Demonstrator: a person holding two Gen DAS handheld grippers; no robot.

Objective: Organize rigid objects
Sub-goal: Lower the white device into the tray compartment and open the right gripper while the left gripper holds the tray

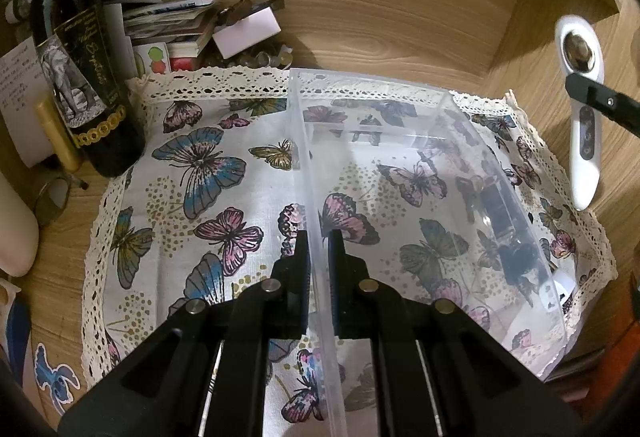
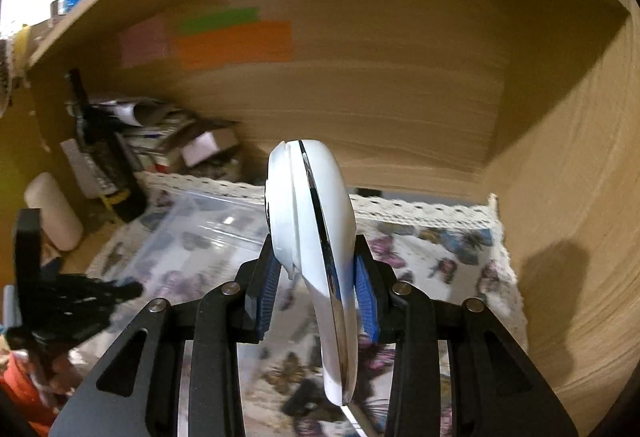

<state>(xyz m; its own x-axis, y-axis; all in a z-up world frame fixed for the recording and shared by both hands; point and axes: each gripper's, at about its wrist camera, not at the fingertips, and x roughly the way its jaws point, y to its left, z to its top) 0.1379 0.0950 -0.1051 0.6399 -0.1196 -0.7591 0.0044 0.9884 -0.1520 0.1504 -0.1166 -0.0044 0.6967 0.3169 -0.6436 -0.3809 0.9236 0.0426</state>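
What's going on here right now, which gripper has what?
The left gripper is pinched on the near wall of the clear plastic bin, steadying it on the butterfly cloth inside the wooden shelf. The right gripper is shut on a white handheld device, held in the air to the right of the bin. The bin looks empty so far; the device has not gone in. A dark bottle and a pile of papers sit back left.

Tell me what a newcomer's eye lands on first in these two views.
First, the white handheld device clamped upright in the right tongs, filling the middle of the right wrist view. Next, the clear plastic bin on the butterfly cloth, its left wall pinched by the left tongs. A dark wine bottle stands at the cloth's far left corner.
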